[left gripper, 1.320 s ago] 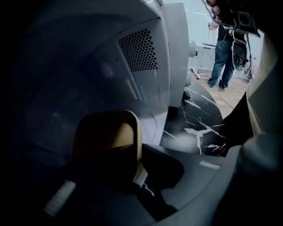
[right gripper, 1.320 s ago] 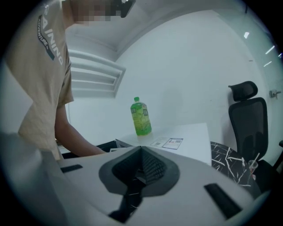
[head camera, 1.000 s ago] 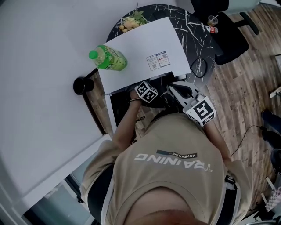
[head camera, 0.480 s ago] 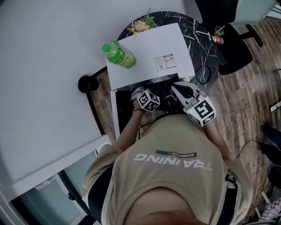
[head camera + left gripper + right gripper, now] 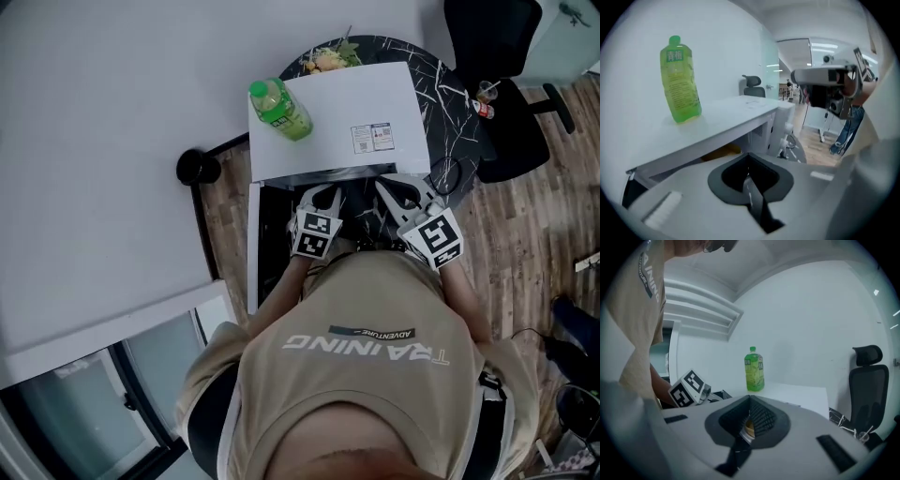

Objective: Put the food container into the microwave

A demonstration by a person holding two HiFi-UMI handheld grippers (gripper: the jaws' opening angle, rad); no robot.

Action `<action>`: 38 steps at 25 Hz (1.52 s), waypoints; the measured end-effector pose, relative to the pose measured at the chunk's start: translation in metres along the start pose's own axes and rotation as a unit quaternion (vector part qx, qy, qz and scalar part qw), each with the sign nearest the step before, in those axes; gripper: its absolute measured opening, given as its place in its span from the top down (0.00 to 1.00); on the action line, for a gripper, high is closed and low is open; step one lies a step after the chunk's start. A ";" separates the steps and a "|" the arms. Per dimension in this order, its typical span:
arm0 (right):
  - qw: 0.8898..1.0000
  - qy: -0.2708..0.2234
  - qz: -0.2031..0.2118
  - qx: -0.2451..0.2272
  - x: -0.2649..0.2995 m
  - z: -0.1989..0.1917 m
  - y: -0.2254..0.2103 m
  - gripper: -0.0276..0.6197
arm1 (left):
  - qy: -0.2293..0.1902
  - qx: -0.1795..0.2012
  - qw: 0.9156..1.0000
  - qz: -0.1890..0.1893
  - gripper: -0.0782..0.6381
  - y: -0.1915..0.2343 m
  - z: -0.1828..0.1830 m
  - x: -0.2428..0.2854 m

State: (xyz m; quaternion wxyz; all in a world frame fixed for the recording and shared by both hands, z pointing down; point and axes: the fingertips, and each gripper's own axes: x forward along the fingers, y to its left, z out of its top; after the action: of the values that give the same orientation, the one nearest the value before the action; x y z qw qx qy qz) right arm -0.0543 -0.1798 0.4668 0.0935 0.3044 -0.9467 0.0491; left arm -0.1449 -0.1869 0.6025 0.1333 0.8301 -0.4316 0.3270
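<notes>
On the black marble surface (image 5: 455, 98), the microwave (image 5: 328, 112) stands open at the near edge. The right hand-held gripper (image 5: 398, 190) clenches the food container (image 5: 748, 429) at its mouth; the left hand-held gripper (image 5: 322, 195) is clenched shut. Likely loading: next, slide it straight in.

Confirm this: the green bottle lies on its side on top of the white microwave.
Wrong in one respect. The green bottle stands upright, not on its side, on top of the white microwave. The left gripper view shows it plainly.
</notes>
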 end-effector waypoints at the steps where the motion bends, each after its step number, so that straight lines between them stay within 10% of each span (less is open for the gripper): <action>1: 1.000 0.000 -0.002 0.000 0.000 0.002 -0.002 0.94 | -0.016 -0.012 1.000 -0.006 0.88 -0.001 0.010 -0.008; 13: 0.998 -0.036 -0.029 -0.052 0.020 0.068 -0.035 0.95 | -0.182 -0.076 0.980 -0.011 0.88 0.024 0.132 -0.064; 21: 0.995 -0.045 -0.051 -0.079 0.025 0.104 -0.060 0.95 | -0.253 -0.045 0.966 0.022 0.88 0.045 0.200 -0.090; 38: 0.995 -0.067 -0.054 -0.049 0.027 0.141 -0.084 0.95 | -0.280 0.024 0.956 0.079 0.88 0.048 0.240 -0.110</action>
State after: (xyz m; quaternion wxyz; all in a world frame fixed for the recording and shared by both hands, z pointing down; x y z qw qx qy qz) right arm -0.0477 -0.2839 0.3379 0.0469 0.3529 -0.9342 -0.0226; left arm -0.1259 -0.2671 0.3473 -0.0387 0.8548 -0.5076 0.1007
